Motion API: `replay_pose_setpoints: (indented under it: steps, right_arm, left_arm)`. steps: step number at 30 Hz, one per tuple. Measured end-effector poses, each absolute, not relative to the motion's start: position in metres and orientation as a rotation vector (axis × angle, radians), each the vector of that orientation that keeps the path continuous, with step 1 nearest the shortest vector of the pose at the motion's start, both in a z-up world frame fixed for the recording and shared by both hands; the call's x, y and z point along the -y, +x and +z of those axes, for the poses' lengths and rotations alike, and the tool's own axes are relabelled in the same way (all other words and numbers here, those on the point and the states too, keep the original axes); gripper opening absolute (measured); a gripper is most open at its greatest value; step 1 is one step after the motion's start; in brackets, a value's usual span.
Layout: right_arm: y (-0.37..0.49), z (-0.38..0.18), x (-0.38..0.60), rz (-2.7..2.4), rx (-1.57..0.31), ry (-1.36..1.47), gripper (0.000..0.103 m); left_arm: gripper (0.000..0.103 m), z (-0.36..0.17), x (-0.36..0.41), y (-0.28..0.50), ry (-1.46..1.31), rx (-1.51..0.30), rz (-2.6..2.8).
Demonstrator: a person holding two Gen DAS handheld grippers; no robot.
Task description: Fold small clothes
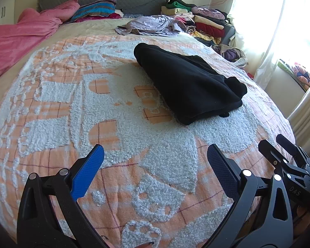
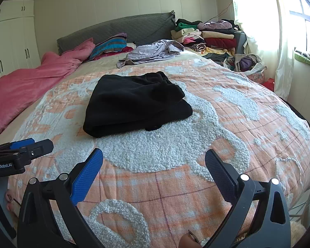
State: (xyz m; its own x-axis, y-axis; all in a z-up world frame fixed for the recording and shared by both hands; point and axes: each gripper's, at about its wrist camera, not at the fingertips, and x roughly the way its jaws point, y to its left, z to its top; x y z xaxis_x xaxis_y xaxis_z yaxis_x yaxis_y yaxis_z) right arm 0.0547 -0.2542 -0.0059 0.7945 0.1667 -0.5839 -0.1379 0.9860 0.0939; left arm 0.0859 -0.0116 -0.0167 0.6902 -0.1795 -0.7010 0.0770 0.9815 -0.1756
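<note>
A black garment (image 1: 188, 82) (image 2: 136, 105) lies folded into a thick bundle on the orange and white bedspread (image 1: 117, 107) (image 2: 227, 111). My left gripper (image 1: 156, 150) is open, hanging over the bedspread short of the bundle, with nothing between its blue pads. My right gripper (image 2: 154, 155) is open too, a little back from the near edge of the bundle and holding nothing. In the left wrist view the right gripper's black fingers (image 1: 279, 153) show at the right edge. In the right wrist view the left gripper's fingers (image 2: 31, 144) show at the left edge.
A loose lilac garment (image 1: 153, 24) (image 2: 153, 51) lies crumpled farther up the bed. Stacks of folded clothes (image 1: 198, 18) (image 2: 212, 37) stand at the far right by the window. A pink blanket (image 1: 20, 39) (image 2: 31, 78) covers the left side, with a striped pillow (image 2: 111, 45) by the grey headboard.
</note>
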Motion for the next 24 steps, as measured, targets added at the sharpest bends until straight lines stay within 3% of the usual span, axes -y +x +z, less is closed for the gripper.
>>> replay_pose_setpoints:
  steps: [24]
  right_arm:
    - [0.0568,-0.0076,0.2537,0.156,-0.637,0.047,0.098]
  left_arm:
    - [0.093,-0.0164,0.0131,0.0863,-0.128,-0.796,-0.174]
